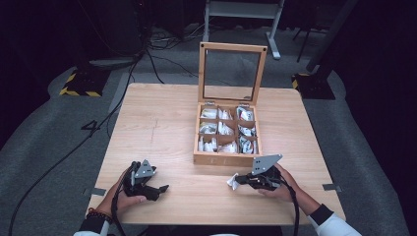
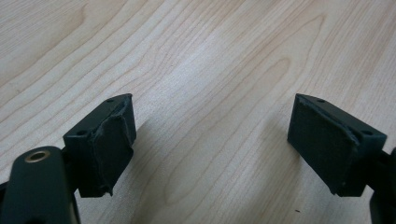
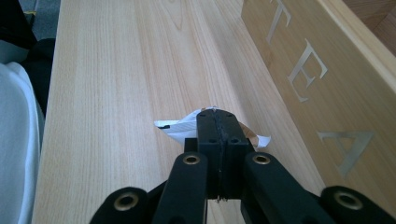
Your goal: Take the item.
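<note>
Wooden table (image 1: 162,123), open tea box (image 1: 227,158) beside right hand-held gripper (image 1: 237,180) clenched on white packet (image 1: 231,181); left hand-held gripper (image 1: 162,188) released.

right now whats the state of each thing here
tea box: lid open, upright
packets in box: lying in the compartments
white packet: pinched in right gripper
right gripper: shut on the packet
left gripper: open, holding nothing
</note>
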